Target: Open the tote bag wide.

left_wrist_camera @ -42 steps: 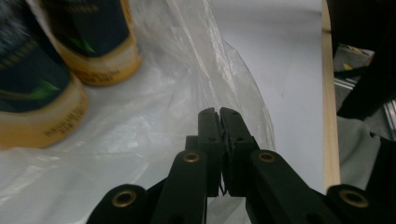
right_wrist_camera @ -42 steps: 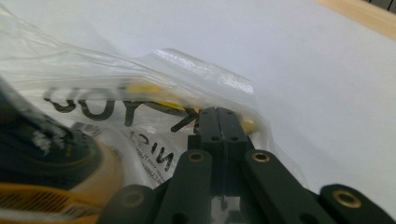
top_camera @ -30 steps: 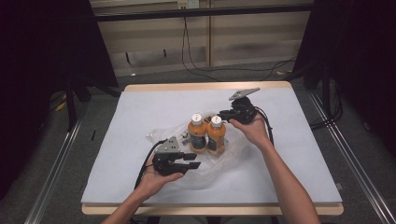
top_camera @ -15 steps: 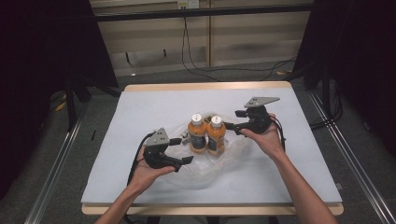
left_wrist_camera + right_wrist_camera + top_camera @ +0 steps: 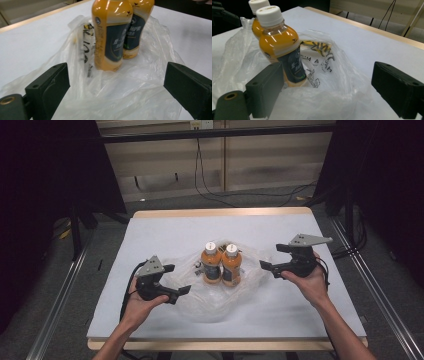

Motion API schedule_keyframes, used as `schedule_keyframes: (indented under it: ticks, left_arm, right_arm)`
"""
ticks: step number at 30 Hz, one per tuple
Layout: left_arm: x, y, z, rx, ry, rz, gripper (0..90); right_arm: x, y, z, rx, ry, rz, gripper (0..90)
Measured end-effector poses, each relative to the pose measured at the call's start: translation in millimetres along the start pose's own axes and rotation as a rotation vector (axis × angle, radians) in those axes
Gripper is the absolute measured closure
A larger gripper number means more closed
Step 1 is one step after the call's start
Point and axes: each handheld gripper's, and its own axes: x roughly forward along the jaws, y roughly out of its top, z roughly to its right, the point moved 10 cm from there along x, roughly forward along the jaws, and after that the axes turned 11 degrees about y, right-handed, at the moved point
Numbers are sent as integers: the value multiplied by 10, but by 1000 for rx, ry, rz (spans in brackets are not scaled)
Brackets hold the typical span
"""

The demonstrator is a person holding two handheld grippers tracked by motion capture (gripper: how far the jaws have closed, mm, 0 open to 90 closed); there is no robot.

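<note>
Two plastic bottles (image 5: 211, 264) (image 5: 231, 265) of orange drink stand upright, touching side by side, near the middle of the table (image 5: 165, 227), which wears a matte white sheet over a pale wooden rim. Each has a white ribbed cap, a rounded shoulder and a dark glossy label. Under and around them lies one thin, crinkled, clear bag (image 5: 215, 297) with black and yellow print. The left gripper (image 5: 184, 290) sits just left of the bag, jaws spread wide and empty. The right gripper (image 5: 266, 265) sits just right of it, likewise released.
</note>
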Motion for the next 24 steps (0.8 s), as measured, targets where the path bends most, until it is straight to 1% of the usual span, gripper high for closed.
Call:
schedule_keyframes:
  ticks: [1,2,3,4,5,6,7,8,10,12,13,14,15,16,17,19,21,22,24]
  left_arm:
    - [-27,-13,-21,-13,10,6,52]
    - [-56,-29,-44,-16,28,11,48]
    - [-87,-57,-57,-7,33,9,43]
    - [-118,-79,-72,-5,44,11,42]
    - [-145,-102,-85,-7,54,12,42]
    - [-170,-127,-94,-5,58,12,37]
    - [-191,-151,-104,-5,63,8,37]
    - [-215,-174,-115,-9,76,6,36]
    - [-254,-221,-116,-23,78,12,35]
    - [-294,-310,-129,-22,101,2,31]
    - [-307,-357,-126,-36,102,-1,31]
    - [-326,-395,-125,-40,103,-1,31]
    - [-354,-423,-126,-30,95,2,32]
    - [-386,-439,-142,-35,104,6,32]
    - [-414,-462,-162,-44,108,0,28]
    - [-457,-516,-206,-81,129,-12,27]
    - [-505,-588,-237,-90,146,-20,26]
    - [-527,-623,-254,-84,154,-23,26]
    - [-574,-679,-281,-100,162,-22,25]
  right_arm:
    - [-47,-12,-12,0,0,12,102]
    - [-94,-24,-29,10,0,24,95]
    - [-142,-40,-45,10,-1,34,93]
    - [-237,-75,-82,20,-8,58,92]
    - [-237,-75,-82,20,-8,58,92]
    - [-318,-126,-109,14,-21,64,90]
    - [-318,-126,-109,14,-21,64,90]
    - [-352,-151,-118,14,-32,67,89]
    - [-413,-211,-140,21,-43,72,80]
    - [-465,-282,-173,27,-43,73,80]
    - [-488,-327,-195,34,-42,71,80]
    - [-515,-372,-216,48,-43,73,81]
    - [-540,-414,-228,48,-47,76,81]
    - [-563,-459,-241,50,-53,70,81]
    - [-586,-496,-252,48,-57,65,81]
    - [-640,-552,-281,51,-66,59,81]
    - [-713,-593,-299,46,-82,63,81]
    - [-755,-619,-309,51,-85,65,81]
    - [-843,-675,-314,61,-101,75,80]
